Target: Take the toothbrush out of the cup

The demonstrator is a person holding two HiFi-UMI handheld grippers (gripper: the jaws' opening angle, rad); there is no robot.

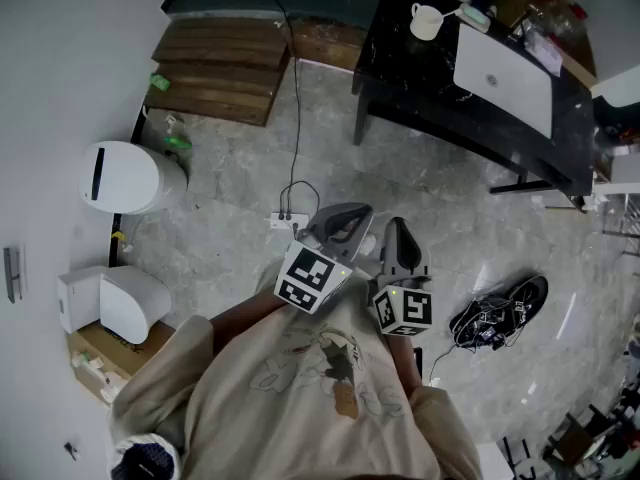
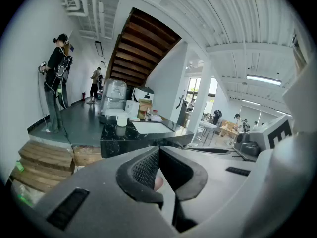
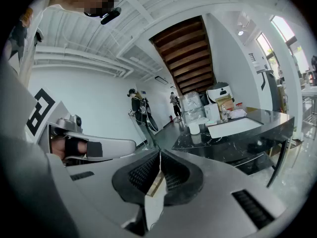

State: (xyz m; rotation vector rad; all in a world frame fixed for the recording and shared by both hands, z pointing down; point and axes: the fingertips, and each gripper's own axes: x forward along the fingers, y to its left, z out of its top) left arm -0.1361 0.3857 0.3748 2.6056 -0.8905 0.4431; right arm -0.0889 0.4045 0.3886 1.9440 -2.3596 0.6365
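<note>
Currently your left gripper [image 1: 347,211] is closed and empty, jaws meeting at the tips, held close to your chest. Your right gripper [image 1: 397,230], just beside it, is the same: jaws pressed together, nothing between them. Both are well apart from the work.

The cup [image 1: 427,20], white with a side handle, stands upright near the left end of the dark surface [image 1: 400,78], across the floor at the upper right of the head view. The toothbrush [image 1: 470,15] reads as a pale stick slanting out over the cup's right rim; it is too small to tell which end carries the bristles.

Judgement: the task is not yet begun. Expect the brush to be light, stiff, thin and slick plastic. Take it on the handle above the rim, jaws across its flatter sides, and draw it out along its slant. The cup looks light too and may tip if the brush snags, so your free gripper could steady it.
</note>
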